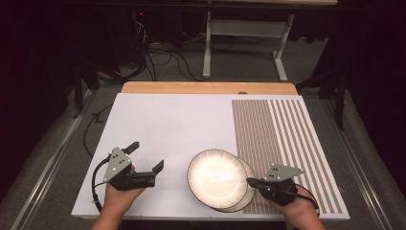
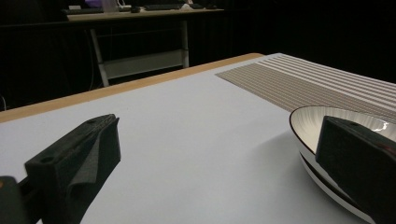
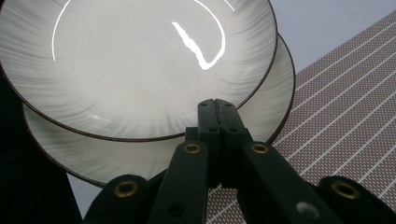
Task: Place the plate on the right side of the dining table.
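White tabletop sheet (image 1: 163, 124) is taking up most of the working area, with a brown-and-white striped placemat (image 1: 282, 139) lying over its right side and a light wooden table edge (image 1: 206, 87) showing along the far side. Nearest the person, two hands are coming in from the bottom of the high view, each carrying a black two-jaw tool. Left gripper (image 1: 146, 155) is sitting low over the bare white sheet, jaws standing wide apart with nothing between them; in the left gripper view its right jaw is overlapping the near plate rim, but I cannot tell if it is touching. Right gripper (image 1: 251, 182) is resting at the near right rim of the plates, jaws pressed fully together; in the right gripper view the closed tips (image 3: 217, 105) are sitting at the rim of the upper plate, and I cannot tell whether any rim is pinched between them. Upper white round ceramic plate with a dark rim and grey radial streaks (image 1: 217, 178) is sitting stacked, offset to the left, on a matching lower white ceramic plate (image 1: 249, 194), which is peeking out on the right and near side. Stack is lying partly on the white sheet, partly on the placemat's left edge. Farther back, a white-framed desk (image 1: 244, 43) and loose black cables (image 1: 163, 60) are sitting on the grey floor in a dark room.
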`<state>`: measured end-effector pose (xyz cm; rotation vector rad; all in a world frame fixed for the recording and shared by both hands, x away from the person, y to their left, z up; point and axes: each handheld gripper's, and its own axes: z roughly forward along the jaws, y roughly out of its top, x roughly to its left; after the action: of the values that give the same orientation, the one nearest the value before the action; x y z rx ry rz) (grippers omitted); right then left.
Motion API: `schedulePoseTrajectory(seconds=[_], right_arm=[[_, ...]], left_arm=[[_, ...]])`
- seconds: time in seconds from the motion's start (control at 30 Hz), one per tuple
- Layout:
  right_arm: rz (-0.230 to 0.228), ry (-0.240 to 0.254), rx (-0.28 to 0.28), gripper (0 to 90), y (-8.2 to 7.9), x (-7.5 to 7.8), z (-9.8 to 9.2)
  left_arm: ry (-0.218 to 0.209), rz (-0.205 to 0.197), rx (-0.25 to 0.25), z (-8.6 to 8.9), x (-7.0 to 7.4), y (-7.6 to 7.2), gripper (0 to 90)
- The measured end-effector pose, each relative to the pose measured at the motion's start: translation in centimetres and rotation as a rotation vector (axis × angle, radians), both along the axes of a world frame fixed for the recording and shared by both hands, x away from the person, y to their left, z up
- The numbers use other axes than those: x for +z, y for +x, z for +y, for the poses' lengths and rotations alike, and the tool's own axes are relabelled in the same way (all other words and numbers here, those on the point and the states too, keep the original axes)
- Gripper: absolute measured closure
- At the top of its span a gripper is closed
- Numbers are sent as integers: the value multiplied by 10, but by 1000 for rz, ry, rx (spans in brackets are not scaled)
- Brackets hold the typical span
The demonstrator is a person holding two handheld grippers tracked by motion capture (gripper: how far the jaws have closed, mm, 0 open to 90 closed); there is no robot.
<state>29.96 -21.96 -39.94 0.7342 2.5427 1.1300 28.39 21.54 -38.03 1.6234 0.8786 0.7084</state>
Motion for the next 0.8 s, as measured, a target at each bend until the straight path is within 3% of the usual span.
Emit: schedulePoseTrajectory(seconds=[0.7,0.8], right_arm=[[9,1,9,900,3,-3,4],[2,-15,26,900,2,-4,12]], left_arm=[[-16,8,-5,-1,0,0,6],[-42,33,-10,-1,1,1,1]])
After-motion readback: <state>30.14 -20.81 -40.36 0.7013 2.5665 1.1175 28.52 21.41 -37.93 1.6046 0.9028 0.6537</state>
